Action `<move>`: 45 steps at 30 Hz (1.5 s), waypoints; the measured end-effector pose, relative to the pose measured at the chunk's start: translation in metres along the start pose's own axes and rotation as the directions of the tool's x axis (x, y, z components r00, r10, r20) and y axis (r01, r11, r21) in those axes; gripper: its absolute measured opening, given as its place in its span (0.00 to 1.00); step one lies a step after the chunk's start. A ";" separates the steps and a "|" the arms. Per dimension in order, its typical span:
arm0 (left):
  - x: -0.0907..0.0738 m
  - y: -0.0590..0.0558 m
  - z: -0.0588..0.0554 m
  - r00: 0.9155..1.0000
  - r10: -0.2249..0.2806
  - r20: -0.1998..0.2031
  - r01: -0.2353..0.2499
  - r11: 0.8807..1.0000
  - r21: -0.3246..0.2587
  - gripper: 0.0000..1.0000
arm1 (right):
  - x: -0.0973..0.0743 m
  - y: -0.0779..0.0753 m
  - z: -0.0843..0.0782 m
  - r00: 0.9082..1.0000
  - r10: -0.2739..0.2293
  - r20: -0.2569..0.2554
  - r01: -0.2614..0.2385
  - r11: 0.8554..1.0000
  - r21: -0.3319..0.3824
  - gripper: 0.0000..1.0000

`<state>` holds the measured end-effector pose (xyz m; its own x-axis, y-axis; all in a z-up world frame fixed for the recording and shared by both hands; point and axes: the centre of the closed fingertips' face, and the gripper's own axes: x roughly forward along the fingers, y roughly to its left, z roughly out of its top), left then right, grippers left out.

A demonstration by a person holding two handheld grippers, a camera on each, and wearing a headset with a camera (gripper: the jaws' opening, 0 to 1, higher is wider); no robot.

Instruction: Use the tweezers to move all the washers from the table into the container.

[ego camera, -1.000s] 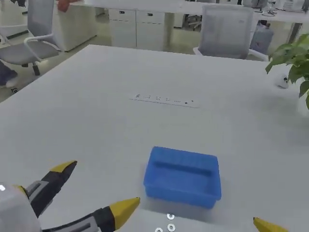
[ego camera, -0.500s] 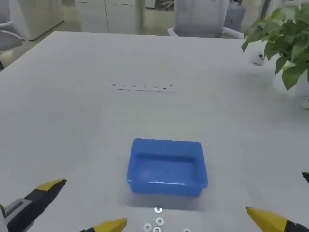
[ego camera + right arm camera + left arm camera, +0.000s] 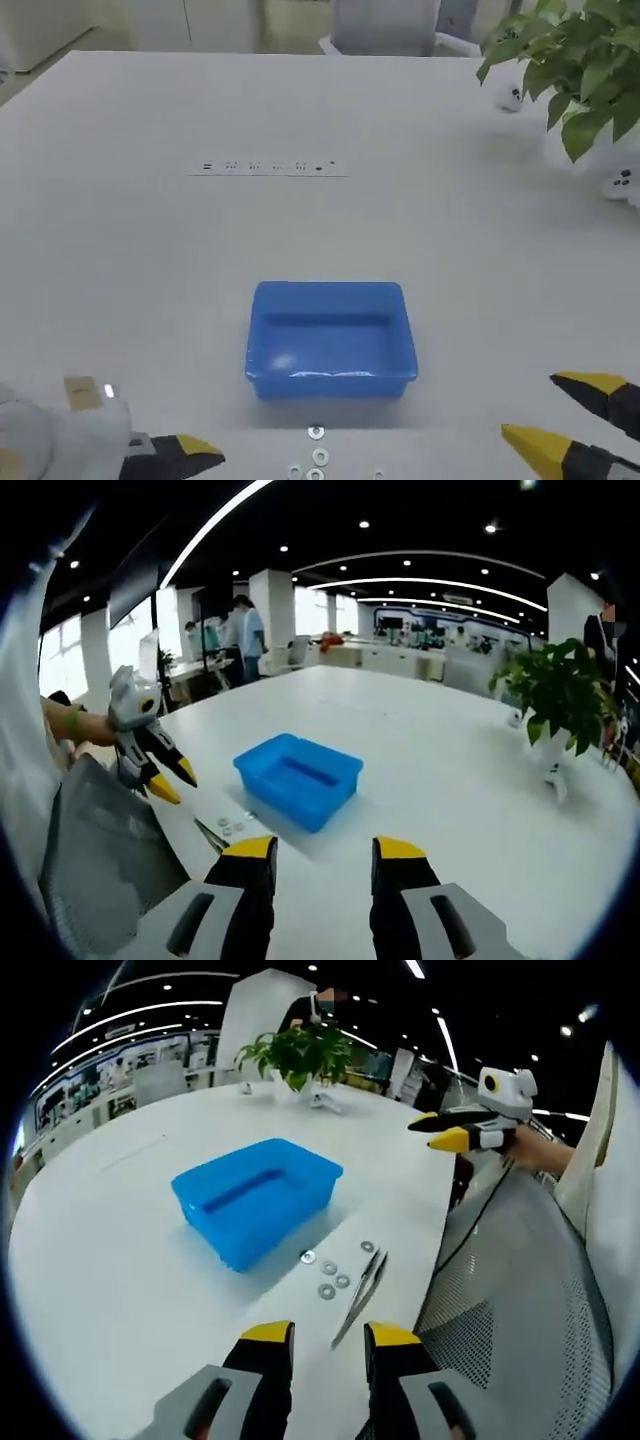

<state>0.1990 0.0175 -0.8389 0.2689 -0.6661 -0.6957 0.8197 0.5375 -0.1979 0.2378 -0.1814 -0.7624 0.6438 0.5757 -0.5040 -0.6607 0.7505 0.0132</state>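
Tweezers (image 3: 362,1290) lie untouched beside the washers (image 3: 329,1268) — we now hold the left gripper (image 3: 318,1345) further back and the right gripper (image 3: 325,860) further forward, both jaws part-open and empty.

Washers (image 3: 326,1291), tweezers (image 3: 360,1298) apparently beside them, lie before the container (image 3: 280,1222).

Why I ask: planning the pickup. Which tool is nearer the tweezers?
Left. The left tool hovers just short of the tweezers; the right tool hangs farther off to their side.
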 end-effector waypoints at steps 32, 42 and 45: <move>0.029 -0.016 -0.021 0.943 -0.054 -0.328 0.227 0.825 0.517 0.00 | 0.014 0.064 -0.021 0.976 0.186 -0.114 -0.198 0.975 -0.102 0.08; 0.005 -0.031 0.013 0.959 -0.059 -0.276 0.204 0.819 0.536 0.00 | 0.022 0.084 -0.029 0.956 0.250 -0.156 -0.273 0.950 -0.151 0.10; 0.000 -0.038 0.025 0.962 -0.067 -0.265 0.207 0.812 0.546 0.00 | 0.025 0.091 -0.031 0.944 0.278 -0.177 -0.308 0.935 -0.175 0.10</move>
<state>0.1805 -0.0161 -0.8144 0.0697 -0.5399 -0.8388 0.9972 0.0157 0.0727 0.1819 -0.1085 -0.8004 0.3559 0.6949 -0.6249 -0.8839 0.4673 0.0163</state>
